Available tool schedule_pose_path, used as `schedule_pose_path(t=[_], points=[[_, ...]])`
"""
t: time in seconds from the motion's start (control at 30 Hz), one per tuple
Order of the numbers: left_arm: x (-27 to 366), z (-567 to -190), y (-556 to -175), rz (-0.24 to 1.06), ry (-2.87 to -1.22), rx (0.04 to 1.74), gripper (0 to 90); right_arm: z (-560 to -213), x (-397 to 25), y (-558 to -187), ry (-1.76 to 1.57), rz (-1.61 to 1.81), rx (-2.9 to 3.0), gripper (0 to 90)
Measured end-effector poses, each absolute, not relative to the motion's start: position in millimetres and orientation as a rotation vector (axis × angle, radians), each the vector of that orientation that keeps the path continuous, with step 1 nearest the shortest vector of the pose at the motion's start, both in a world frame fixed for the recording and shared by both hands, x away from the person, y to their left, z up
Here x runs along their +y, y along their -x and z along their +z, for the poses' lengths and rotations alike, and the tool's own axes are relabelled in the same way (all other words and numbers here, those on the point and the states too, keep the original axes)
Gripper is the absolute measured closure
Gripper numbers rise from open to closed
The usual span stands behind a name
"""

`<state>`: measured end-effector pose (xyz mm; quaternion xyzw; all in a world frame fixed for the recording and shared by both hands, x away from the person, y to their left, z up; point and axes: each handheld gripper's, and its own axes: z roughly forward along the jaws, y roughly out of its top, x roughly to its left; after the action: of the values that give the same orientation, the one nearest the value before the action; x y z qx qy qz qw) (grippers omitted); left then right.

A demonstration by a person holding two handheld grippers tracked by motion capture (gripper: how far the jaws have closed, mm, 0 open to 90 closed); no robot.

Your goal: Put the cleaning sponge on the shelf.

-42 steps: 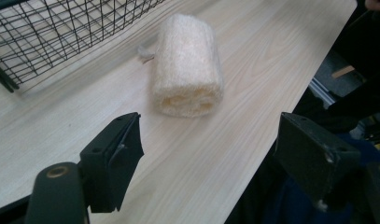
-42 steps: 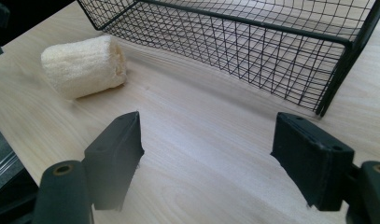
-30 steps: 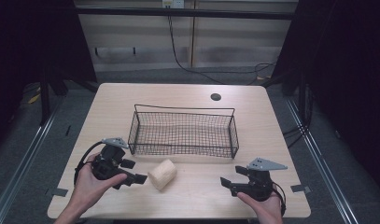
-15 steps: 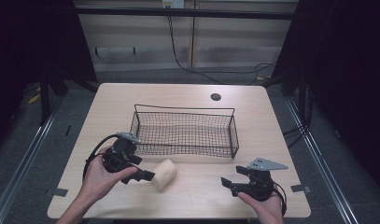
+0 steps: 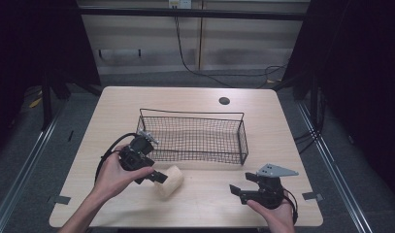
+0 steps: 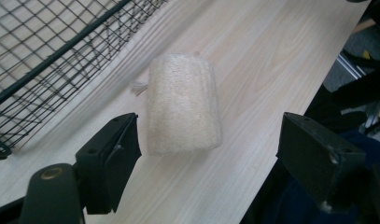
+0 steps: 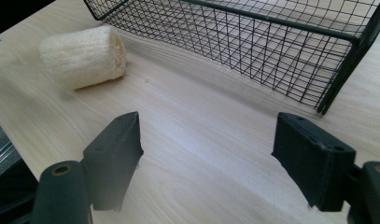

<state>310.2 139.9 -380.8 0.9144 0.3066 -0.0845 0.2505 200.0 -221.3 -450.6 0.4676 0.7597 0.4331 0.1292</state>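
Left gripper lined up on a loofah roll beside the wire basket.

The loofah [image 5: 169,180], a pale, fibrous, stubby cylinder, lies on the light wood table [image 5: 195,208] just in front of the black wire basket [image 5: 195,138], near its left end and outside it. The left gripper [image 5: 156,177] is much the nearer: in the left gripper view its fingers [image 6: 114,158] stand spread wide with nothing between them, and the roll [image 6: 184,109] sits just ahead of the gap, closer to the left finger, its long axis running away from the camera, roughly along the line of approach. Whether a fingertip already touches it I cannot tell from the high view. The right gripper [image 5: 239,190] rests well apart on the table, fingers [image 7: 114,154] likewise spread and empty. The coarse, spongy weave probably yields under a squeeze.
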Motion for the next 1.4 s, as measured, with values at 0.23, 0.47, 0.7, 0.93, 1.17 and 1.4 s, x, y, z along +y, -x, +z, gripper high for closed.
schedule_pose_path(t=[0.23, 0.47, 0.7, 0.93, 1.17, 1.4], points=[[126.2, -381.9, -313.6, -0.225, -2.565, 0.851, 20.6, -451.3, -221.9, -200.4, -1.371, 1.254, 2.212, 23.2], [118.5, -385.8, -318.5, -0.215, -2.615, 0.903, 21.6, -451.8, -221.6, -201.5, -1.368, 1.24, 2.226, 23.1], [103.6, -395.0, -322.3, -0.211, -2.695, 0.896, 22.7, -452.9, -220.2, -201.7, -1.363, 1.233, 2.242, 22.9], [97.1, -402.7, -326.5, -0.231, -2.761, 0.898, 22.3, -453.4, -220.1, -201.8, -1.37, 1.228, 2.251, 22.7], [92.2, -409.0, -329.7, -0.201, -2.762, 0.92, 21.8, -453.6, -220.3, -202.2, -1.367, 1.224, 2.254, 22.6], [85.7, -417.2, -333.0, -0.231, -2.818, 0.938, 20.4, -453.8, -220.2, -201.9, -1.356, 1.215, 2.262, 22.6]])
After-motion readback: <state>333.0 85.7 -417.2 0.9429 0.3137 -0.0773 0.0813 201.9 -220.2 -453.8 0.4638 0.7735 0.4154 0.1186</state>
